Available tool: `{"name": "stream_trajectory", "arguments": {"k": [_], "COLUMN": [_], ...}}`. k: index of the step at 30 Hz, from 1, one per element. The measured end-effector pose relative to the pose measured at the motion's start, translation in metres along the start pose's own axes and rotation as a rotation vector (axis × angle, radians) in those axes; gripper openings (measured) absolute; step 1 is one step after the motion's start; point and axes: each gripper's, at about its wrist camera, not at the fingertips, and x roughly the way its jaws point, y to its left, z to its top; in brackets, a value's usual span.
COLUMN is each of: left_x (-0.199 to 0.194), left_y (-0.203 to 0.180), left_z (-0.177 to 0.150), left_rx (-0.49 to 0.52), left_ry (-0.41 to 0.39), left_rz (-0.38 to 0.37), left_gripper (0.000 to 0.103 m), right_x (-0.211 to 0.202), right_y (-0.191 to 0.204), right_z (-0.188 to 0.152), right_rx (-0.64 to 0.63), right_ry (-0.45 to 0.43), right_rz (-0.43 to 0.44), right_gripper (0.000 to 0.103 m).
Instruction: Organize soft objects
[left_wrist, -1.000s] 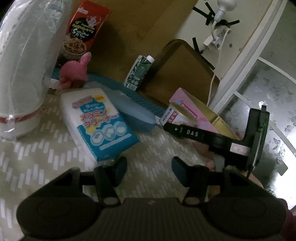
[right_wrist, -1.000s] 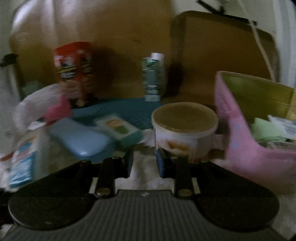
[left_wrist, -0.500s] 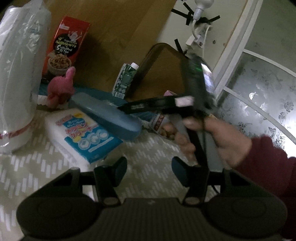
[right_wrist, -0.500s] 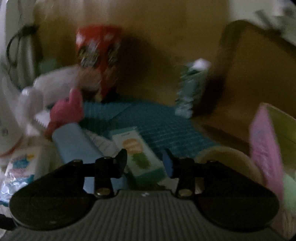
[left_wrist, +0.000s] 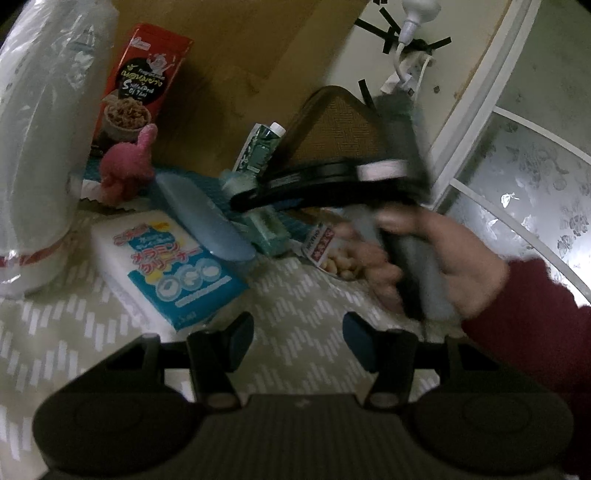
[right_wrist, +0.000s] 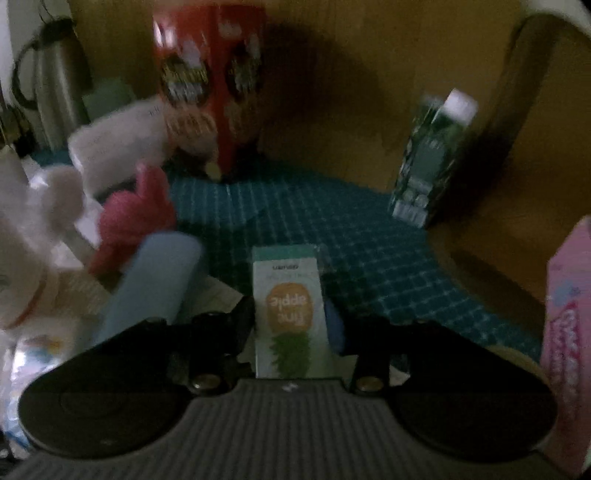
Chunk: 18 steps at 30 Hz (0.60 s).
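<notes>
In the right wrist view my right gripper (right_wrist: 291, 317) is open with a small teal-and-white pack marked "fine apple" (right_wrist: 290, 310) lying between its fingers; I cannot tell whether the pads touch it. A pink plush toy (right_wrist: 135, 218) and a pale blue soft case (right_wrist: 155, 284) lie to its left. In the left wrist view my left gripper (left_wrist: 297, 334) is open and empty above the patterned cloth. The right gripper's black body (left_wrist: 332, 181) reaches over the teal pack (left_wrist: 264, 225). A white-and-blue sponge pack (left_wrist: 168, 262), the blue case (left_wrist: 205, 218) and the pink plush (left_wrist: 127, 166) lie ahead.
A red cereal box (left_wrist: 142, 85), a green carton (left_wrist: 258, 151), a wrapped paper-roll pack (left_wrist: 40, 147), a snack cup (left_wrist: 332, 251). A pink box (right_wrist: 569, 325) stands at right, a metal flask (right_wrist: 55, 96) at back left, a white plush (right_wrist: 33, 236) at left.
My right gripper moved left and forward, away from the cup, and opened around the teal pack. My left gripper stayed open and shifted only slightly.
</notes>
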Motion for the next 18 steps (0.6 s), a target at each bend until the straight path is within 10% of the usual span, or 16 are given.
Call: {"name": "stream_trajectory", "arguments": {"k": [18], "left_x": [0.005], "left_y": [-0.019], "left_z": [-0.002], "left_rx": [0.003], "left_ry": [0.067], "left_rz": [-0.034], "left_gripper": [0.055], "right_x": [-0.186], "right_y": [-0.021], "right_z": [-0.155], "right_rx": [0.338], "right_ry": [-0.323], "right_rz": [0.134], "right_gripper": [0.043]}}
